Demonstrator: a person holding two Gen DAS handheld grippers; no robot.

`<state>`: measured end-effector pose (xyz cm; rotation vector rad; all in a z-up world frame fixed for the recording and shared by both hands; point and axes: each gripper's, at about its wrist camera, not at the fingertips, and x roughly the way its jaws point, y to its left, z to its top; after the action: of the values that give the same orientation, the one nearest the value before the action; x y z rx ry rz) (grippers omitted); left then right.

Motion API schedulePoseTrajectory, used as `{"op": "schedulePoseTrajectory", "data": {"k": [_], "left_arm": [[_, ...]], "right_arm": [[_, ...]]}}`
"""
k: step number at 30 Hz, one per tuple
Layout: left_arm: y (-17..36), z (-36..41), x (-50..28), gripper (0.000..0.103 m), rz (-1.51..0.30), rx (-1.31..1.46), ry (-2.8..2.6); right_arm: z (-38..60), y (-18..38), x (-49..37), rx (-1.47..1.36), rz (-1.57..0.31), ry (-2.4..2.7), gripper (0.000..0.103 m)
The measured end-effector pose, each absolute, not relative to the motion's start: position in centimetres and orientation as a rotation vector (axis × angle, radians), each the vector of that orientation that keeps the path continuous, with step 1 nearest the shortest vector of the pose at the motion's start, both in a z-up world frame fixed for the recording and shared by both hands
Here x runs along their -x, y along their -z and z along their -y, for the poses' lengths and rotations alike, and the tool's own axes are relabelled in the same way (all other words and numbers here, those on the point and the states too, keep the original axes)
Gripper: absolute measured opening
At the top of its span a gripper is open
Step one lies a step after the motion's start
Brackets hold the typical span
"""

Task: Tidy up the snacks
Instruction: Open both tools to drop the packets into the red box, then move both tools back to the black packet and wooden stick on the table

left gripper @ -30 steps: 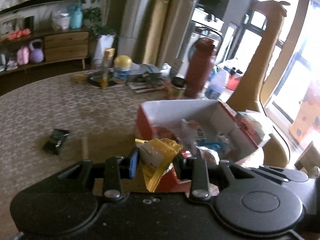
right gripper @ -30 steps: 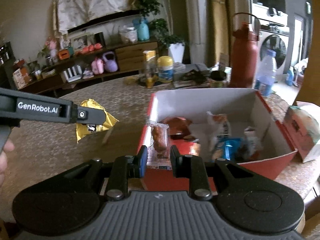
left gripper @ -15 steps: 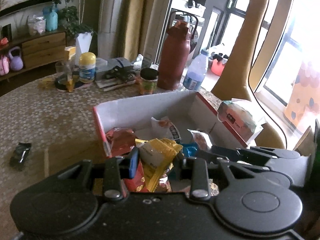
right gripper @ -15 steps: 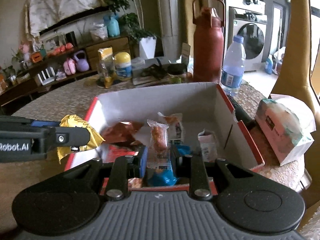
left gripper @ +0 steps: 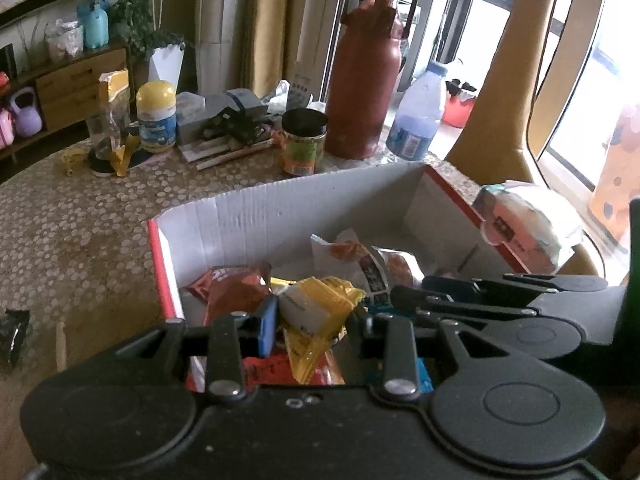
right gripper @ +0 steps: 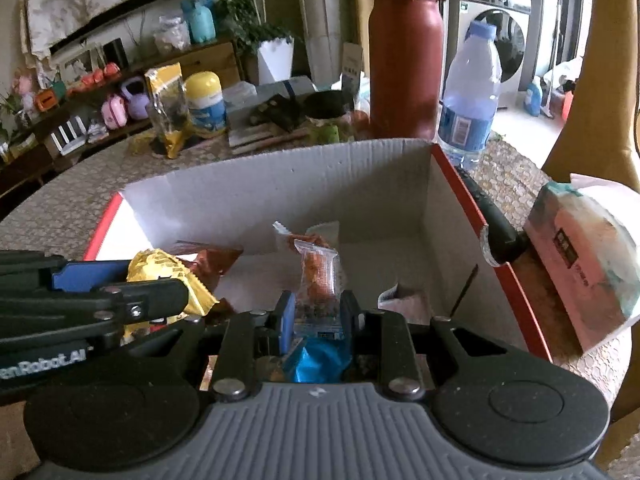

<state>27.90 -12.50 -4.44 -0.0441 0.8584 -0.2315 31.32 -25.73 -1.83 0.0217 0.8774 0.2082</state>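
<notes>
A red cardboard box (left gripper: 288,216) with white inner walls sits on the table and holds several snack packets; it also shows in the right wrist view (right gripper: 304,184). My left gripper (left gripper: 312,320) is shut on a yellow snack packet (left gripper: 316,308) and holds it over the box's near left part. My right gripper (right gripper: 316,316) is shut on a clear packet with an orange snack (right gripper: 318,276) and holds it over the box's near middle. The left gripper and its yellow packet (right gripper: 164,272) show at the left of the right wrist view.
Behind the box stand a tall dark red flask (left gripper: 366,76), a water bottle (right gripper: 470,92), a jar (left gripper: 304,140) and a yellow-lidded tub (left gripper: 156,114). A tissue pack (right gripper: 580,256) lies right of the box. A dark packet (left gripper: 14,334) lies on the table at left.
Both grippers have moved forward and over the box with their packets still held. The left gripper came in from the box's left side to above its inside.
</notes>
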Motion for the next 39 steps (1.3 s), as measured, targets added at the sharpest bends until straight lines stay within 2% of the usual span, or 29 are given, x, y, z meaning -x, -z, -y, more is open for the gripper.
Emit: {"op": "schedulePoseTrajectory", "data": {"k": [11,19,24,27,29,33,36,39], "left_arm": [[7.7,13.0,-30.6,0.033,-0.941,-0.001,0.213],[8.2,13.5,-30.6,0.035,-0.953,-0.019,0.224],[7.8,13.5,-30.2,0.043,-0.943,-0.012,0.227],[7.3,13.4,-29.7,0.052,-0.930,-0.011,0.218],[7.0,13.2,-29.4,0.059,-0.918,-0.008,0.211],[6.2,12.8,-28.7,0.062,-0.901,0.011,0.208],[5.6,12.4,-28.2,0.064,-0.887,0.019,0.213],[5.0,11.9,-27.5,0.069,-0.871,0.021,0.210]], "right_arm": [[25.7,3.3,-32.4,0.002,-0.933,-0.208,0.024],[25.9,3.5,-32.0,0.004,-0.943,-0.193,0.024],[26.3,3.0,-31.6,-0.005,-0.940,-0.188,0.025],[26.5,2.7,-31.3,-0.010,-0.938,-0.188,0.026],[26.7,2.4,-30.9,-0.009,-0.934,-0.184,0.030],[26.7,1.6,-30.1,-0.009,-0.919,-0.184,0.037],[26.7,1.0,-29.5,0.000,-0.907,-0.177,0.050],[26.7,0.3,-28.8,0.002,-0.890,-0.180,0.053]]}}
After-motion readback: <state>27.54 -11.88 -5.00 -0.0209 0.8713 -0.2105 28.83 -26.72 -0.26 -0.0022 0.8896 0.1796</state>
